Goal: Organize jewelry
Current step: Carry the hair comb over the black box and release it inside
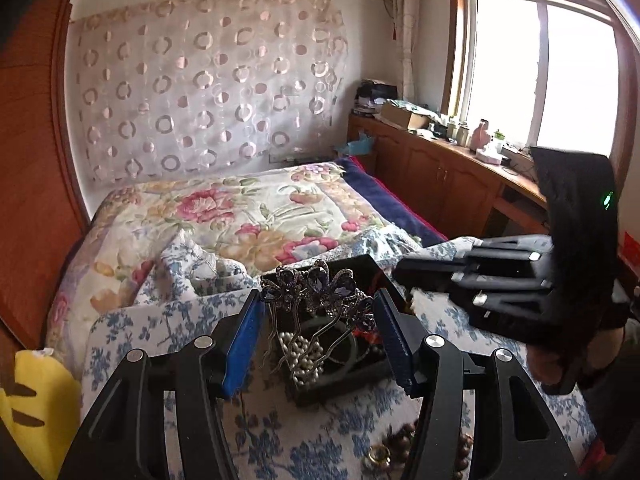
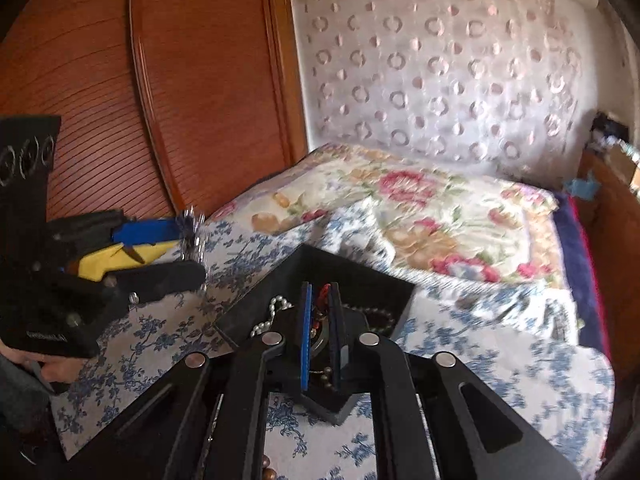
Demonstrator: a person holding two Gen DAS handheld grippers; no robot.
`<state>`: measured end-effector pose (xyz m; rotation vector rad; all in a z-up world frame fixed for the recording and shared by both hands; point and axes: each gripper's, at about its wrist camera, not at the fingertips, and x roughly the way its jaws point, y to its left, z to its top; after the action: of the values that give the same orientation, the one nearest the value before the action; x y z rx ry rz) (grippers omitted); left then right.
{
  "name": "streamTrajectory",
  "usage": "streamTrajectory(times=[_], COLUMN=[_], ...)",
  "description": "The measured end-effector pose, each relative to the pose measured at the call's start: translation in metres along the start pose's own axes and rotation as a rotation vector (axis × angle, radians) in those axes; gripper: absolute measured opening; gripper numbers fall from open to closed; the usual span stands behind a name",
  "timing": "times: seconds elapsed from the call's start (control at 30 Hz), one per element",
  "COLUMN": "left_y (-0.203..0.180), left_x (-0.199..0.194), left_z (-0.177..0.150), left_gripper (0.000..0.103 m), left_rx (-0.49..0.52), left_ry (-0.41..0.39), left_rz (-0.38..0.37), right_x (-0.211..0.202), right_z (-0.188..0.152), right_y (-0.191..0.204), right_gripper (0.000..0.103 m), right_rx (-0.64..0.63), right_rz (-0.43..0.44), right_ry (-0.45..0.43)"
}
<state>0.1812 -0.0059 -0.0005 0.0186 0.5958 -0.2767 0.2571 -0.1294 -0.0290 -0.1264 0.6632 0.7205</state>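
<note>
My left gripper (image 1: 318, 300) is shut on a purple jewelled butterfly hair comb (image 1: 316, 292) and holds it above a black jewelry tray (image 1: 376, 270) on the bed. The tray holds a pearl strand (image 1: 302, 356) and a green bangle (image 1: 344, 356). In the right wrist view the left gripper (image 2: 192, 240) shows at the left with the blurred comb (image 2: 194, 236). My right gripper (image 2: 322, 288) hovers over the tray (image 2: 360, 276), its jaws nearly together with a narrow gap; a red item (image 2: 322, 294) shows between them, and contact is unclear. The right gripper (image 1: 404, 270) also appears at the right of the left wrist view.
A blue floral sheet (image 1: 360, 420) covers the bed, with brown beads (image 1: 460, 452) and a gold ring (image 1: 378, 456) at the near edge. A yellow plush (image 1: 36, 408) lies at left. A floral quilt (image 1: 240, 216) lies beyond. A wooden cabinet (image 1: 440, 176) stands at right.
</note>
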Motion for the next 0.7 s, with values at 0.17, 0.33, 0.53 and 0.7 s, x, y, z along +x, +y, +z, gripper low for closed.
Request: streamTrajectory(times=[0.17, 0.33, 0.53, 0.7], left_y=[0.001, -0.005, -0.022, -0.027], left_x=[0.018, 0.033, 0.049, 0.070], left_z=[0.008, 0.012, 0.015, 0.009], left_gripper=[0.054, 0.054, 0.054, 0.054], left_rx=[-0.006, 0.010, 0.051, 0.075], left_ry=[0.021, 0.036, 0.064, 0.121], left_rz=[-0.011, -0.023, -0.035, -0.019], right_x=[0.012, 0.002, -0.009, -0.011], right_z=[-0.012, -0.019, -0.027, -0.034], right_y=[-0.008, -0.023, -0.042, -0.050], right_gripper=[0.015, 0.015, 0.015, 0.015], right_rx=[0.014, 0.032, 0.065, 0.081], right_rz=[-0.003, -0.031, -0.067, -0.076], right_ry=[0.042, 0.035, 0.015, 0.014])
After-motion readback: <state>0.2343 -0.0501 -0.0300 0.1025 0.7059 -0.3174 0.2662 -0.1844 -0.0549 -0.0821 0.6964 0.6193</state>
